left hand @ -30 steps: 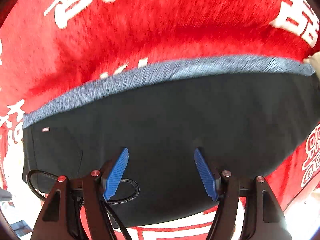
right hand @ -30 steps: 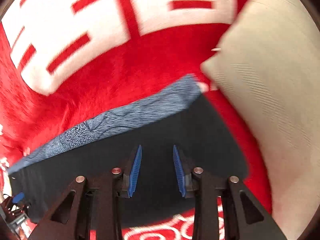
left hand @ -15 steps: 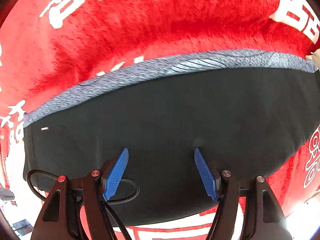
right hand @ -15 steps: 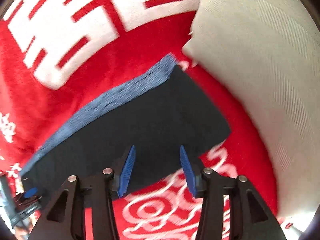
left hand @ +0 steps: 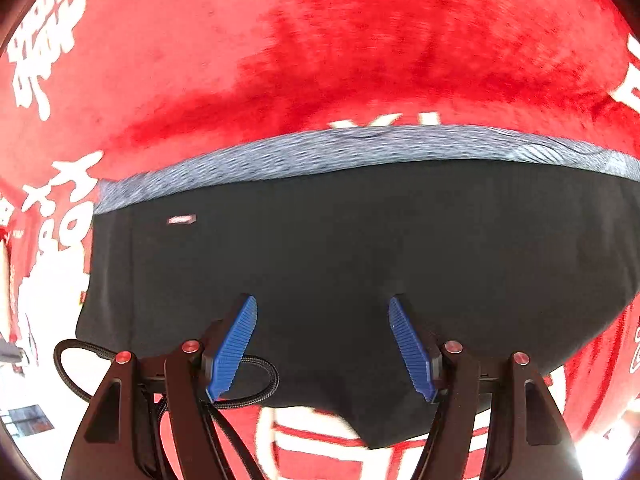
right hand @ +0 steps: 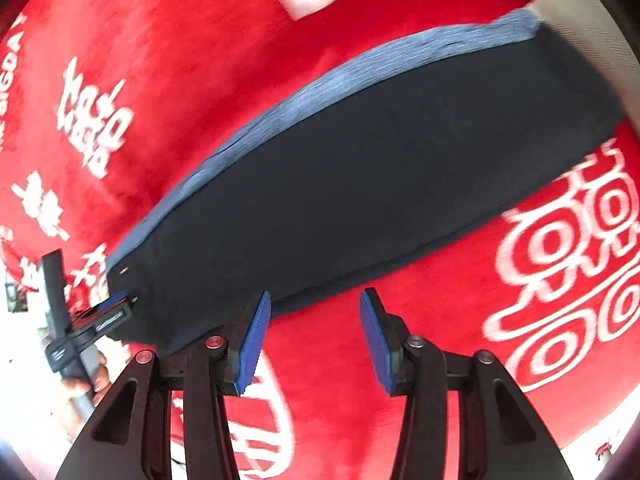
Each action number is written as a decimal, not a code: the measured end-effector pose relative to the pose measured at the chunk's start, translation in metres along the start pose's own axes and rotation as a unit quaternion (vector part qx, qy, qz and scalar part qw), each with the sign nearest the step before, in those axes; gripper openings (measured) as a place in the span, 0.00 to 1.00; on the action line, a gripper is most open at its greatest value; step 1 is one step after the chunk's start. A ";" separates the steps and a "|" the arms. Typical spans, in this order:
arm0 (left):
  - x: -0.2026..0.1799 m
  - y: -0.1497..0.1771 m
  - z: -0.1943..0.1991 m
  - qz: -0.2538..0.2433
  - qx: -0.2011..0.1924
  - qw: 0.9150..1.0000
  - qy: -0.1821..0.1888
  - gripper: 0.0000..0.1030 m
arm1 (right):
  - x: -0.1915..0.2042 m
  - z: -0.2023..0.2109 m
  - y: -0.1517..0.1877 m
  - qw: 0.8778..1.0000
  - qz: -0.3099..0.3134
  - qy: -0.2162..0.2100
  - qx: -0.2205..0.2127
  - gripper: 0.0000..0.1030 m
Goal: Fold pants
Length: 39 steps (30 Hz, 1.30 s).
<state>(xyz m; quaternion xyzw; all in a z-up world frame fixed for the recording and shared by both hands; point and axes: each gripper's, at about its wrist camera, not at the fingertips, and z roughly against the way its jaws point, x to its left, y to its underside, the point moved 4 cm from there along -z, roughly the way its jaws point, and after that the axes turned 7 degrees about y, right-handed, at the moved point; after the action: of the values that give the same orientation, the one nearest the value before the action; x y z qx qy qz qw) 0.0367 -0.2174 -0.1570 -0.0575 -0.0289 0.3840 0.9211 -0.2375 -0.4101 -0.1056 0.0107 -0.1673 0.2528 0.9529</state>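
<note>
The black pants (left hand: 360, 248) lie folded flat on a red blanket (left hand: 320, 60), with a blue-grey waistband (left hand: 340, 148) along the far edge. My left gripper (left hand: 322, 344) is open and empty above the pants' near part. In the right wrist view the pants (right hand: 360, 168) stretch from lower left to upper right. My right gripper (right hand: 316, 340) is open and empty, above the blanket just off the pants' near edge. The left gripper (right hand: 96, 316) shows at the pants' left end.
The red blanket (right hand: 440, 360) with white characters covers the whole surface. A beige pillow (right hand: 592, 20) lies at the pants' far right end. A hand (right hand: 80, 384) holds the left gripper's handle at the lower left of the right wrist view.
My right gripper has opened wider and pulled back off the pants to above the blanket. My left gripper has stayed open and shifted slightly over the pants.
</note>
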 end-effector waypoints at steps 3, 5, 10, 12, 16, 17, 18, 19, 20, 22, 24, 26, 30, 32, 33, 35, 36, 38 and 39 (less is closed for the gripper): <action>0.023 0.007 -0.002 0.014 0.004 1.000 0.003 0.68 | 0.018 -0.011 0.000 1.000 0.008 -0.021 0.019 0.49; 0.035 0.012 -0.005 0.020 0.006 1.000 0.007 0.68 | 0.035 -0.017 0.008 0.999 0.014 -0.029 0.030 0.49; 0.052 0.024 -0.015 0.021 0.011 0.999 0.023 0.68 | 0.071 -0.046 0.026 0.997 0.030 -0.047 0.048 0.59; 0.057 0.027 -0.014 0.020 0.013 0.999 0.034 0.74 | 0.080 -0.050 0.036 0.997 0.034 -0.053 0.055 0.62; 0.065 0.031 -0.013 0.020 0.001 0.998 0.058 0.89 | 0.087 -0.054 0.052 0.994 0.045 -0.066 0.072 0.62; 0.066 0.033 -0.012 0.019 0.001 0.998 0.059 0.89 | 0.090 -0.059 0.056 0.993 0.046 -0.069 0.078 0.62; 0.067 0.033 -0.013 0.020 0.001 0.998 0.057 0.89 | 0.092 -0.062 0.061 0.993 0.046 -0.075 0.084 0.62; 0.068 0.033 -0.014 0.020 0.002 0.998 0.056 0.89 | 0.090 -0.062 0.065 0.992 0.045 -0.080 0.088 0.62; 0.069 0.032 -0.015 0.021 0.001 0.998 0.056 0.89 | 0.094 -0.065 0.070 0.991 0.046 -0.086 0.093 0.62; 0.072 0.028 -0.015 0.018 -0.005 0.998 0.053 0.89 | 0.102 -0.070 0.075 0.990 0.048 -0.096 0.096 0.62; 0.076 0.020 -0.017 0.013 -0.014 0.999 0.047 0.89 | 0.112 -0.073 0.078 0.988 0.048 -0.111 0.097 0.62; 0.080 0.011 -0.017 0.010 -0.023 0.999 0.037 0.89 | 0.124 -0.077 0.080 0.986 0.051 -0.125 0.096 0.62; 0.094 -0.002 -0.030 0.018 -0.024 0.999 0.025 0.89 | 0.147 -0.091 0.080 0.983 0.068 -0.144 0.094 0.62; 0.100 -0.005 -0.037 0.024 -0.021 0.999 0.023 0.89 | 0.151 -0.097 0.079 0.982 0.067 -0.147 0.093 0.62; 0.104 -0.005 -0.041 0.026 -0.020 0.999 0.022 0.89 | 0.153 -0.101 0.078 0.982 0.065 -0.149 0.093 0.62; 0.107 -0.006 -0.048 0.027 -0.017 0.999 0.020 0.89 | 0.155 -0.106 0.077 0.982 0.058 -0.153 0.092 0.62; 0.108 -0.006 -0.052 0.027 -0.015 0.999 0.019 0.89 | 0.155 -0.108 0.076 0.982 0.053 -0.155 0.093 0.62; 0.109 -0.005 -0.060 0.022 -0.009 1.000 0.012 0.89 | 0.154 -0.112 0.074 0.981 0.035 -0.162 0.096 0.60; 0.108 -0.004 -0.064 0.015 -0.008 1.000 0.006 0.89 | 0.154 -0.113 0.072 0.981 0.024 -0.167 0.099 0.57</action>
<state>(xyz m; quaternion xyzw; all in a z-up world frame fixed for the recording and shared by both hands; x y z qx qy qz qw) 0.1214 -0.1488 -0.2188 -0.0674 -0.0257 0.3969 0.9150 -0.1116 -0.2619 -0.1675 0.1425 -0.2982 0.2859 0.8995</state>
